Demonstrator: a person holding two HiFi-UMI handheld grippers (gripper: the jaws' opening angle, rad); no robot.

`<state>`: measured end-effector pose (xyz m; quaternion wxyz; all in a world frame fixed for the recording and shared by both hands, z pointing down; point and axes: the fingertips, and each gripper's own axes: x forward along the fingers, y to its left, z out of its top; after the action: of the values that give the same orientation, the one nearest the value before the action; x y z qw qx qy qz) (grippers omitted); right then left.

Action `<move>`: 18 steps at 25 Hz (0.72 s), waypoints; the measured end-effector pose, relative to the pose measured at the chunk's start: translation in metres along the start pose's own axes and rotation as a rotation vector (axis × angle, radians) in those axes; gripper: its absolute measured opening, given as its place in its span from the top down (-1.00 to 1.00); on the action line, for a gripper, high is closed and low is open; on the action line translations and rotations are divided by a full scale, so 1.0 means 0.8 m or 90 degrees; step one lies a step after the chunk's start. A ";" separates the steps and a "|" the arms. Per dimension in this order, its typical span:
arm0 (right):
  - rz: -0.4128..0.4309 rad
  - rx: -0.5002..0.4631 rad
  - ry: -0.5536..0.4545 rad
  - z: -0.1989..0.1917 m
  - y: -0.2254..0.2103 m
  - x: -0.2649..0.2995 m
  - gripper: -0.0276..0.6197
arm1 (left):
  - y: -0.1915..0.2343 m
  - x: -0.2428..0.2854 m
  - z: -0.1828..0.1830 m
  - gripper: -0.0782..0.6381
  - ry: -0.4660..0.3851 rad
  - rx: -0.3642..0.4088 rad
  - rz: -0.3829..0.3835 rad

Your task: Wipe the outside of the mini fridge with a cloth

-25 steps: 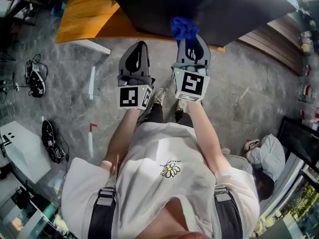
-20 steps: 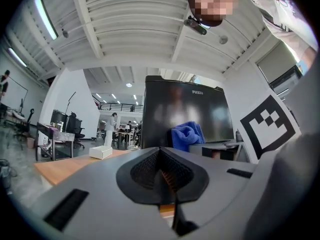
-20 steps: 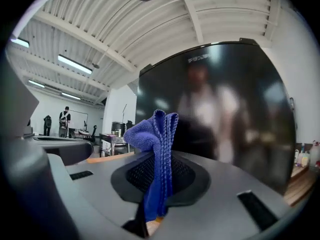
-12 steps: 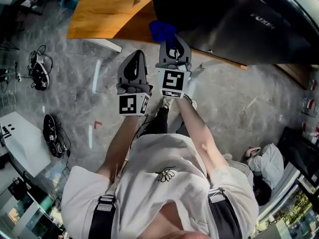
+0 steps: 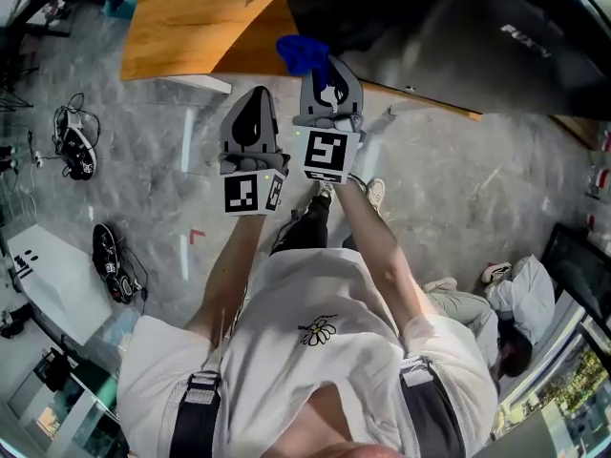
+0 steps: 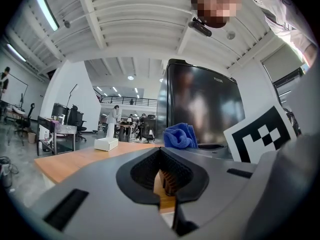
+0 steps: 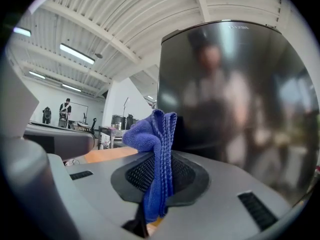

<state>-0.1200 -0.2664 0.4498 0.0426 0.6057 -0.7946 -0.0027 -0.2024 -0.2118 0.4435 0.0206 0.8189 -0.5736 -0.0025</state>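
Observation:
The black mini fridge (image 5: pixel 449 36) stands on a low wooden platform (image 5: pixel 191 17); its glossy door (image 7: pixel 235 99) fills the right gripper view just ahead. My right gripper (image 5: pixel 320 70) is shut on a blue cloth (image 5: pixel 302 53), which bunches up above the jaws (image 7: pixel 152 134) a short way from the fridge front. My left gripper (image 5: pixel 254 113) hangs beside it to the left, jaws shut with nothing between them; from its own view the fridge (image 6: pixel 200 109) and the cloth (image 6: pixel 180 135) lie ahead to the right.
A white box (image 6: pixel 105 144) sits on the platform to the left. Cables and headphones (image 5: pixel 110 265) lie on the grey floor at left. A person sits on the floor at the right (image 5: pixel 496 303). Desks and people stand far back.
Both grippers have shifted left and closer to the fridge front, and the head view has swung so more of the fridge door shows. The cloth stays clamped.

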 end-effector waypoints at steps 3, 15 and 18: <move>-0.014 -0.004 -0.008 -0.003 -0.017 -0.011 0.73 | -0.014 0.003 -0.004 0.77 0.000 -0.002 -0.008; -0.071 -0.006 -0.005 -0.001 -0.108 -0.068 0.73 | -0.094 0.010 -0.005 0.77 0.008 -0.009 -0.041; -0.091 -0.006 -0.006 -0.001 -0.139 -0.085 0.73 | -0.120 0.012 -0.005 0.77 0.007 -0.009 -0.051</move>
<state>0.0046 -0.2302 0.4404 0.0416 0.6608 -0.7493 -0.0121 -0.1090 -0.1879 0.4441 0.0294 0.8410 -0.5402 -0.0032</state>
